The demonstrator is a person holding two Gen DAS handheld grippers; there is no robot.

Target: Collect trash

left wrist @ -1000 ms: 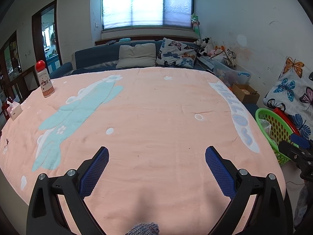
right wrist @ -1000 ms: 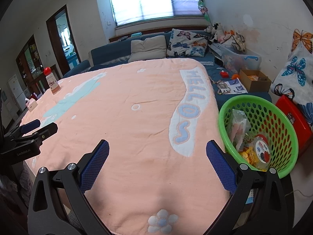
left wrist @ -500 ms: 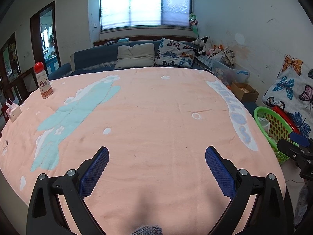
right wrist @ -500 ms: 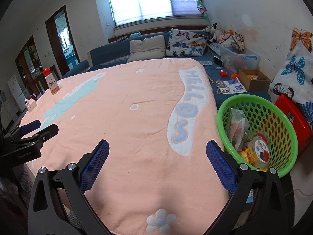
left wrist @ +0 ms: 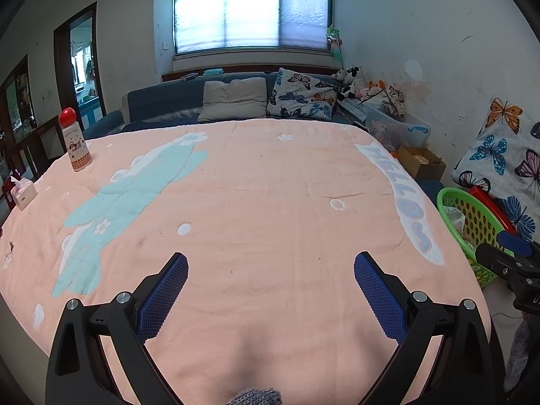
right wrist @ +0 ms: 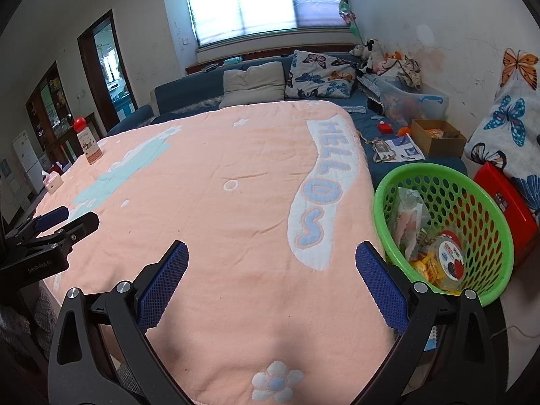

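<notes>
Both claws have eased slightly back from the table since a second ago. The left claw (left wrist: 270,287) and right claw (right wrist: 271,278) hover spread wide and empty over the near edge of the peach blanket (right wrist: 236,202). The green basket (right wrist: 398,185), beside the right edge, holds trash (wrappers, a round lid-up tub (right wrist: 450,258)). A red-capped bottle (left wrist: 76,145) stands upright at the far left corner; sofa and window lie beyond.
</notes>
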